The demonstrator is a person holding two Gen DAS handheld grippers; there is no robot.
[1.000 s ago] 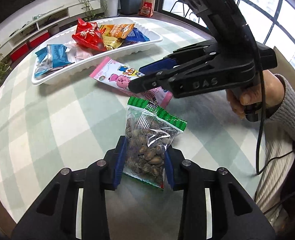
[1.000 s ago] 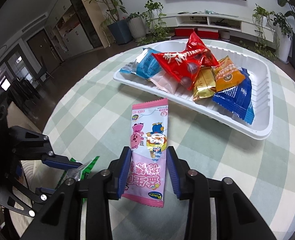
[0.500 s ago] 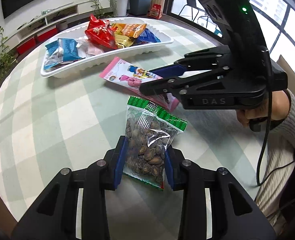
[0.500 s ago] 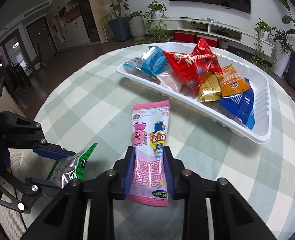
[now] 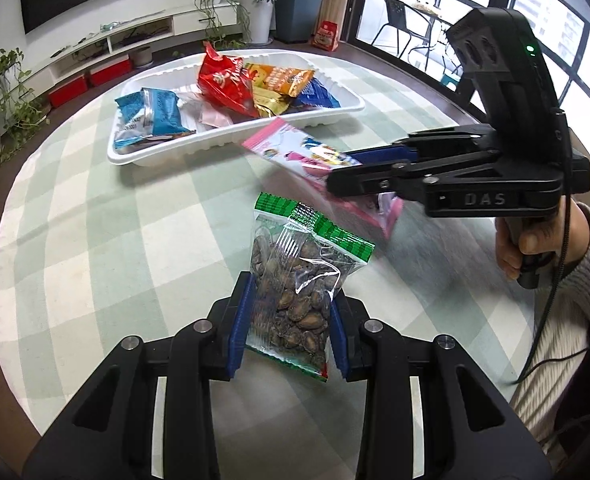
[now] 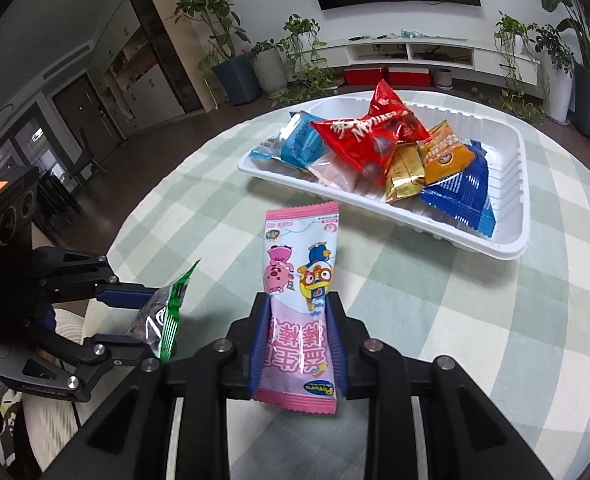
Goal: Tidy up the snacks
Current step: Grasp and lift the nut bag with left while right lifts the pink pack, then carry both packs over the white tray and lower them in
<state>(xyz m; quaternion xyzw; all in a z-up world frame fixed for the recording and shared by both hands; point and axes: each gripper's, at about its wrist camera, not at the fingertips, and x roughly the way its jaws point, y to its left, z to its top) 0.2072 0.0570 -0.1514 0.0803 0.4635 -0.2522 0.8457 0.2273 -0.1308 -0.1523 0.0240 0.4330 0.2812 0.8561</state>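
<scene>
My left gripper (image 5: 289,322) is shut on a clear bag of dark seeds with a green top (image 5: 295,280), held lifted off the table. In the right wrist view the same bag (image 6: 163,316) hangs in the left gripper (image 6: 135,316) at the lower left. My right gripper (image 6: 298,338) is shut on a pink cartoon snack packet (image 6: 301,292), also raised above the cloth. From the left wrist view this packet (image 5: 295,152) sticks out of the right gripper (image 5: 355,172) toward the white tray (image 5: 231,144). The tray (image 6: 507,240) holds several snack packs.
A round table with a green and white checked cloth (image 5: 95,220) carries everything. In the tray lie a red bag (image 6: 371,136), a blue pack (image 6: 303,144), and gold, orange and dark blue packs. A person's hand (image 5: 535,240) grips the right tool. Potted plants and a TV shelf stand beyond.
The right gripper closed on the pink packet and lifted it off the cloth. The left gripper kept its hold on the seed bag, and both views tilted up slightly toward the tray.
</scene>
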